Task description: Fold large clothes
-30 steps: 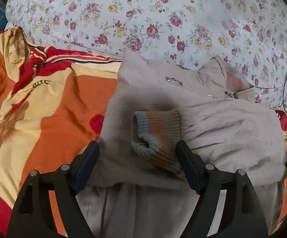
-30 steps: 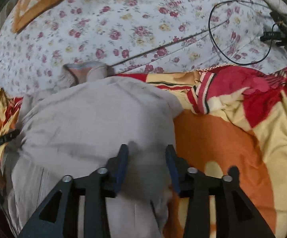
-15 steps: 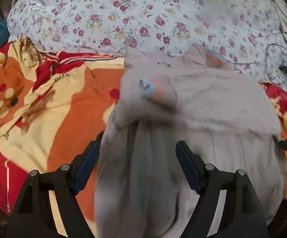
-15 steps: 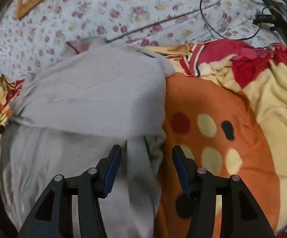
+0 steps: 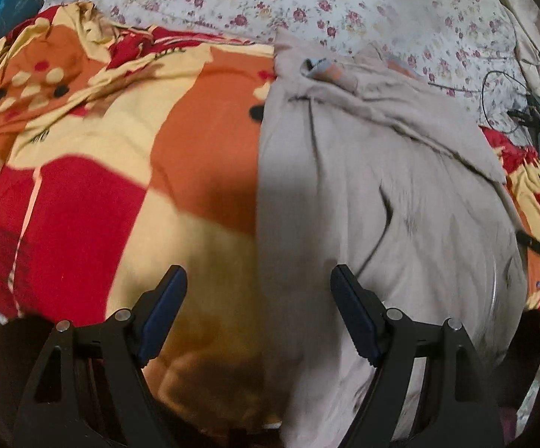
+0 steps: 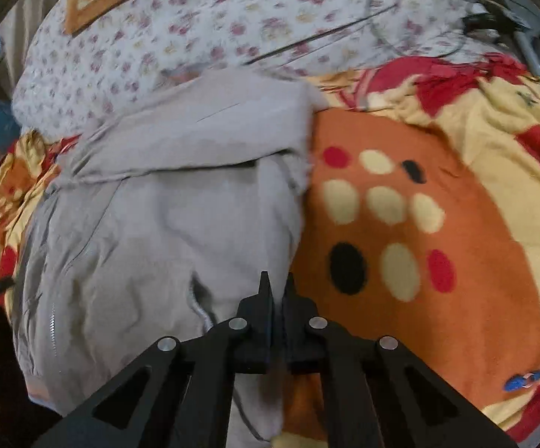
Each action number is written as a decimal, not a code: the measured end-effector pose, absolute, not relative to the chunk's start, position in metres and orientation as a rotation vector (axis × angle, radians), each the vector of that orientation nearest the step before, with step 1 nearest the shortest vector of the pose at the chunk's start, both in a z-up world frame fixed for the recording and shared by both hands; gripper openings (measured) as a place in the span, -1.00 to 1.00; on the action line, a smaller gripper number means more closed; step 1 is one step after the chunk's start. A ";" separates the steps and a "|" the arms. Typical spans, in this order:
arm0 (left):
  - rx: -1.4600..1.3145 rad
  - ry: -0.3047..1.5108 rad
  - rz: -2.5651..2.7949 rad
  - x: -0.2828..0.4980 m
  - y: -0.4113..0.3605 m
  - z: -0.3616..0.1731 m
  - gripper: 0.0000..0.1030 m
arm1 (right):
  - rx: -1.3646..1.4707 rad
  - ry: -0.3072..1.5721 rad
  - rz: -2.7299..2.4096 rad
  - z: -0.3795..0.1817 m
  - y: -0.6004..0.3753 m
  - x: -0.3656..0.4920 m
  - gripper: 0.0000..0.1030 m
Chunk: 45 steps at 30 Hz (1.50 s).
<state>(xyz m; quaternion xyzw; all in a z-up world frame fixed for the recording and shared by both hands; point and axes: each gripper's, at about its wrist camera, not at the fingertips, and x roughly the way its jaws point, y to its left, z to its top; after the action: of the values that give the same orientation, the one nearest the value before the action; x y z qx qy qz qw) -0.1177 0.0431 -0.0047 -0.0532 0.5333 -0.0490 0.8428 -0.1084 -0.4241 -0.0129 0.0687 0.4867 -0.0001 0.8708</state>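
Beige jacket [image 5: 374, 201] lying on the bed, spread over an orange, red and yellow blanket [image 5: 128, 171], with a floral quilt [image 5: 344, 7] beyond it at 12 o'clock. In the left wrist view we see the garment filling the field from 12 o'clock down to 5 o'clock; a striped knitted cuff [image 5: 324, 71] lies across its far end, so we judge at least one sleeve already turned in over the body. The left tongs [image 5: 258, 311] stand wide apart and empty, straddling the jacket's left edge at 6 o'clock, one finger above the blanket and the other above the cloth.

In the right wrist view the jacket [image 6: 165, 231] occupies 9 to 12 o'clock, its zip [image 6: 51, 330] running near 8 o'clock. The right tongs [image 6: 274, 291] are drawn together at 6 o'clock, at the garment's right edge; we cannot tell whether a fold of cloth is pinched between them.

We judge the fabric soft, limp and moderately heavy: it will sag and drag on the blanket rather than hold a crease. Hold is best taken at the near hem corners, through all layers at once, with both tongs lifting together so the turned-in sleeve does not slide out. The thicker ribbed hem should grip more surely than the smooth shell cloth. A black cable [image 6: 400, 26] lies on the quilt at 1 o'clock, well apart.
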 end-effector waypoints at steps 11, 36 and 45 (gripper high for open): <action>-0.124 1.200 -0.215 -0.159 0.040 -0.013 0.54 | 0.318 1.134 0.167 -0.013 -0.426 -0.162 0.15; -0.112 1.374 -0.318 -0.189 0.012 -0.053 0.54 | 0.240 1.454 0.457 -0.083 -0.365 -0.216 0.37; -0.111 1.370 -0.313 -0.189 0.010 -0.055 0.54 | 0.228 1.431 0.462 -0.079 -0.357 -0.216 0.35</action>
<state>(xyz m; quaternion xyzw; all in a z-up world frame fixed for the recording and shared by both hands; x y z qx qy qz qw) -0.1890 0.0103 -0.0554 -0.0508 0.6298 -0.1440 0.7616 -0.2156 -0.3568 -0.0785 0.1032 0.6486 0.2092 0.7245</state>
